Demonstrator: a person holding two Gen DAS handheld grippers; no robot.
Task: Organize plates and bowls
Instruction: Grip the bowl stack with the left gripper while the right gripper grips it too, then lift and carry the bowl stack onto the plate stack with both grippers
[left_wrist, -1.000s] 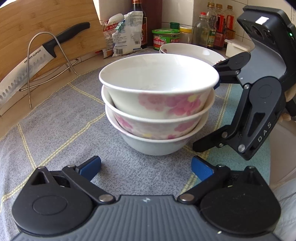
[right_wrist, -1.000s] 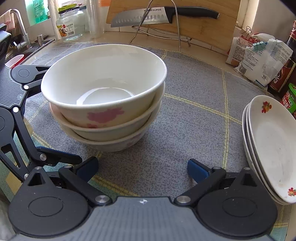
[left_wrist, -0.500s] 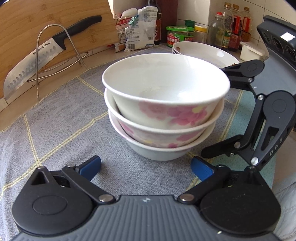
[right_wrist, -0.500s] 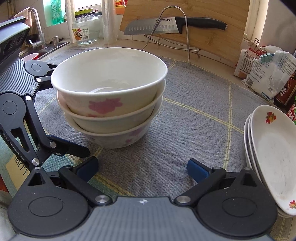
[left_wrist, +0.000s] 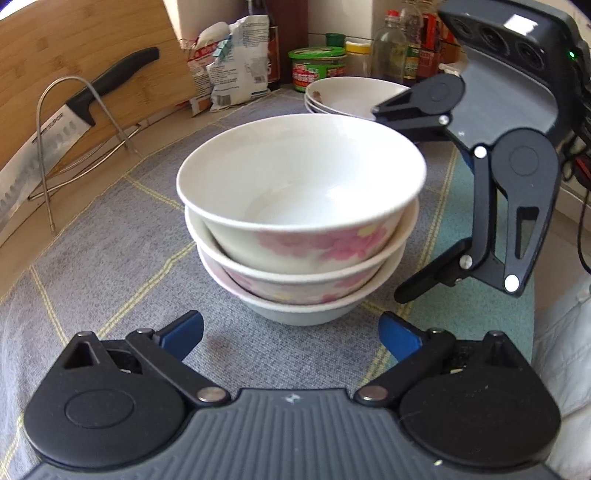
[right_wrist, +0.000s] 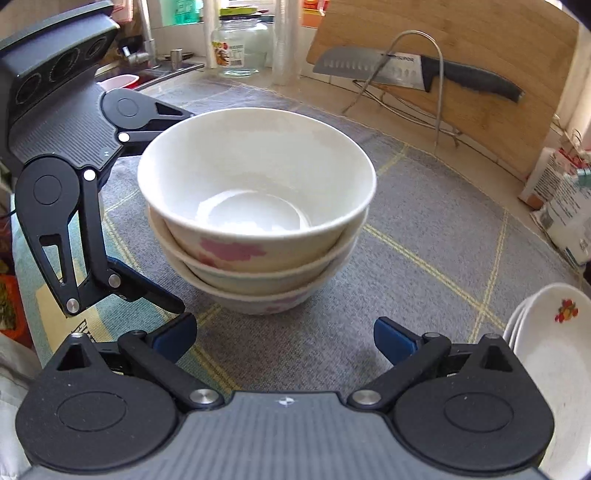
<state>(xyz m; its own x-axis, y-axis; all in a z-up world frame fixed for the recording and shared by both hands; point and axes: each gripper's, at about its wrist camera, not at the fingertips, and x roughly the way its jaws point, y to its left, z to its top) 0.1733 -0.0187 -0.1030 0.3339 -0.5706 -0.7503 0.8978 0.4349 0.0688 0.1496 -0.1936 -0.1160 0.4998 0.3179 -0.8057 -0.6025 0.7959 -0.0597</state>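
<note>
The left gripper (left_wrist: 290, 334) points down at the grey mat (left_wrist: 110, 236), its blue-tipped fingers (left_wrist: 183, 328) spread wide but closing at this moment, with nothing between them but cloth. The stack of bowls (left_wrist: 301, 218) stands just beyond the tips, not touched. The right gripper (right_wrist: 284, 334) comes at the same stack from the opposite side, its jaws also spread apart and empty; in the left wrist view it shows beside the bowls, one finger near the top rim and the other low by the base, with no clear contact.

The stack holds three white bowls with pink flowers, nested upright, near the middle of the mat. The nesting looks a little uneven: the top bowl sits slightly off-centre in the one beneath.

Farther out, toward the mat's edge nearest the jars and bottles (left_wrist: 391, 51), lies a stack of plates (right_wrist: 554, 365), shallow white dishes with a small red motif, piled one on another. Past the mat's far edge, a knife (right_wrist: 417, 74) rests on a wire rack (right_wrist: 413, 74) against a wooden board (right_wrist: 461, 48), and a food packet (left_wrist: 232, 77) stands nearby.

As a judgement, the sorting seems largely done: bowls in one pile, plates in another, no loose dish in view. What may remain is squaring the bowl stack or moving it, which both grippers seem placed for.
</note>
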